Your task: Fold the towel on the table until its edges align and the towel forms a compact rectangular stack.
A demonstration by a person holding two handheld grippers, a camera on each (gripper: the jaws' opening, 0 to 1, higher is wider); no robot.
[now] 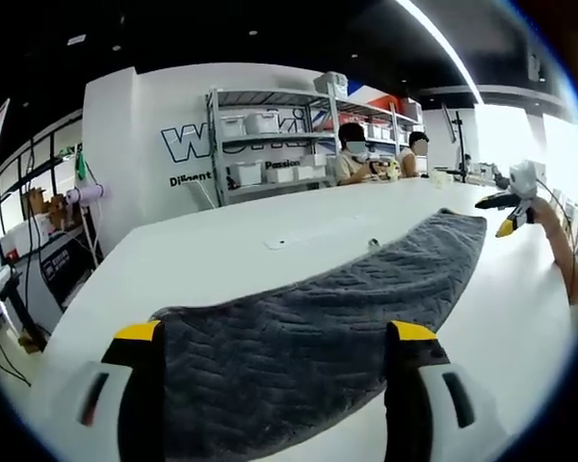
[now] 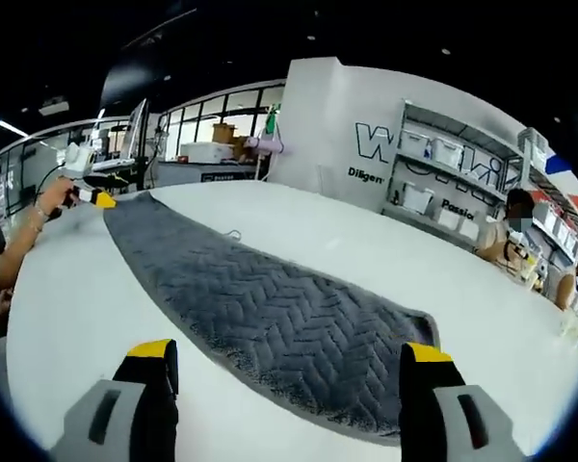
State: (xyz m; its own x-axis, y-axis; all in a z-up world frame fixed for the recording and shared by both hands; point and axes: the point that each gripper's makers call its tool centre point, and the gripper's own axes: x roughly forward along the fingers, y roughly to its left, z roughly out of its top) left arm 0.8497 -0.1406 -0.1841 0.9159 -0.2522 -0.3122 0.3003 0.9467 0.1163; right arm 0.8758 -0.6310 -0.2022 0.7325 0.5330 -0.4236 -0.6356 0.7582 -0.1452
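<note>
Right, wall lettering (image 1: 195,144) first: big dark letters start with "W", rest hidden behind the shelving rack (image 1: 270,140); smaller line below starts "Diligent" and then "Passion" in the left gripper view, the rest unreadable. Same wall text (image 2: 385,140) in the right gripper view, again cut by the rack (image 2: 443,183), which carries white storage bins (image 1: 262,122).

Grey towel (image 1: 318,327) with a herringbone weave lies flat and spread full length on the white surface (image 1: 222,245). One end sits between the left gripper (image 1: 275,337) jaws, the other end between the right gripper (image 2: 289,361) jaws. Both grippers have jaws wide apart, yellow tips, nothing clamped, each low over its towel end; contact with the cloth can't be judged.

Each gripper shows at the towel's far end in the other's view, held in a hand (image 2: 53,197).

Two small items, possibly a cable, lie on the surface just beyond the towel's long edge (image 1: 371,243); too small to identify. Two seated people (image 1: 352,159) at the far edge by the rack. Surface around the towel is otherwise unobstructed.
</note>
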